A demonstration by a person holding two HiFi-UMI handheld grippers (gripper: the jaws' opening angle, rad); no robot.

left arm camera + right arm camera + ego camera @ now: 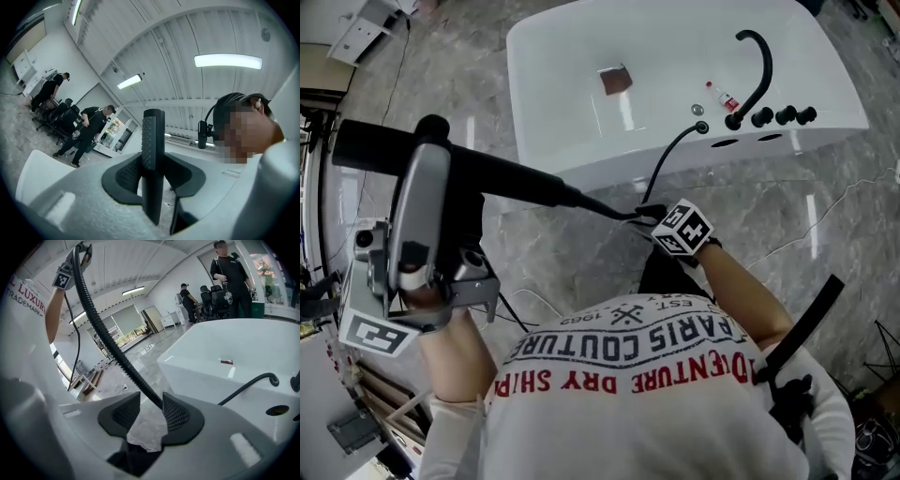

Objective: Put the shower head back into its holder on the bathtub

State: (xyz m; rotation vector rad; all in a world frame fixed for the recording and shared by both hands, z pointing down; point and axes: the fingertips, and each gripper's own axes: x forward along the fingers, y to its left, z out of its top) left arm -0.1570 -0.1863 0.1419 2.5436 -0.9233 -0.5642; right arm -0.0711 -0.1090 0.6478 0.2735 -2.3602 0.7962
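In the head view my left gripper point(436, 155) holds a long black shower head point(516, 178) level over the marble floor, left of the white bathtub point(562, 56). In the left gripper view its handle point(152, 154) stands upright between the pads, which close on it. A black ribbed hose point(661, 169) runs from the shower head to a fitting point(700, 127) on the tub's rim. My right gripper point(642, 214) is at the hose near the handle's end. In the right gripper view the hose point(112, 348) passes between the open jaws of that gripper point(147, 413), close to the right pad.
A black curved spout point(759, 66), black knobs point(783, 115) and a small bottle point(722, 97) sit on the tub's rim. A brown patch point(615, 81) lies in the tub. Cables trail on the floor. People point(229, 273) stand beyond the tub.
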